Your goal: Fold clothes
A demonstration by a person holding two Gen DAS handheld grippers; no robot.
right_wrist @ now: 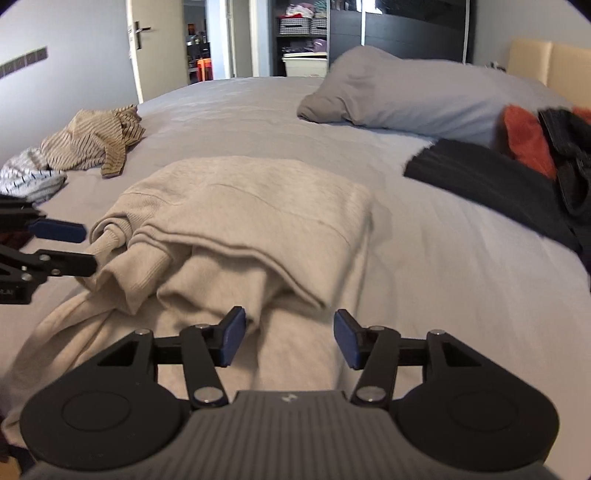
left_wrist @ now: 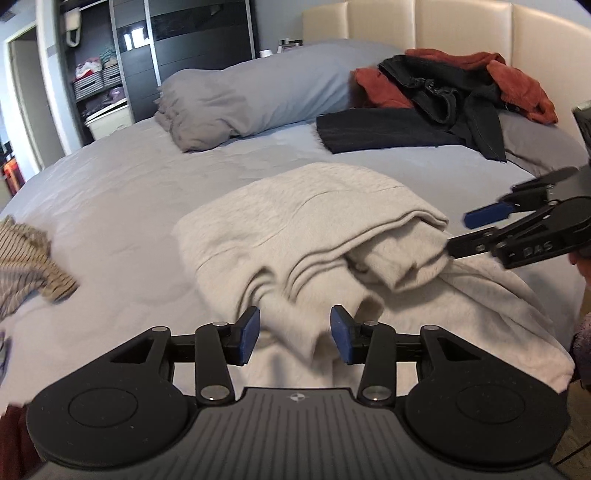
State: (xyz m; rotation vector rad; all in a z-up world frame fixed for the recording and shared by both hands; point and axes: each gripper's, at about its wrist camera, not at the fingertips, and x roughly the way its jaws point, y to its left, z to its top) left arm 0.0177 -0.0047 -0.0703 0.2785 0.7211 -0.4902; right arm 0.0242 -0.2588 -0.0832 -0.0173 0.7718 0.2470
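A cream sweatshirt [left_wrist: 306,236] lies partly folded on the grey bed [left_wrist: 122,206], its upper half doubled over and a ribbed cuff sticking out at the side. My left gripper [left_wrist: 294,339] stands open over the sweatshirt's near edge, with loose cloth between the pads but not pinched. My right gripper [right_wrist: 289,339] is open too, above the garment's near edge [right_wrist: 258,221]. In the left wrist view the right gripper [left_wrist: 469,232] comes in from the right beside the cuff. In the right wrist view the left gripper [right_wrist: 74,247] shows at the left edge, next to the cuff.
A striped beige garment [right_wrist: 96,144] and a white patterned one [right_wrist: 29,181] lie at the bed's far left. A folded black item [left_wrist: 384,133] and a heap of black and rust-red clothes [left_wrist: 461,85] sit near the cream headboard [left_wrist: 443,26]. A grey pillow [left_wrist: 258,92] lies at the back.
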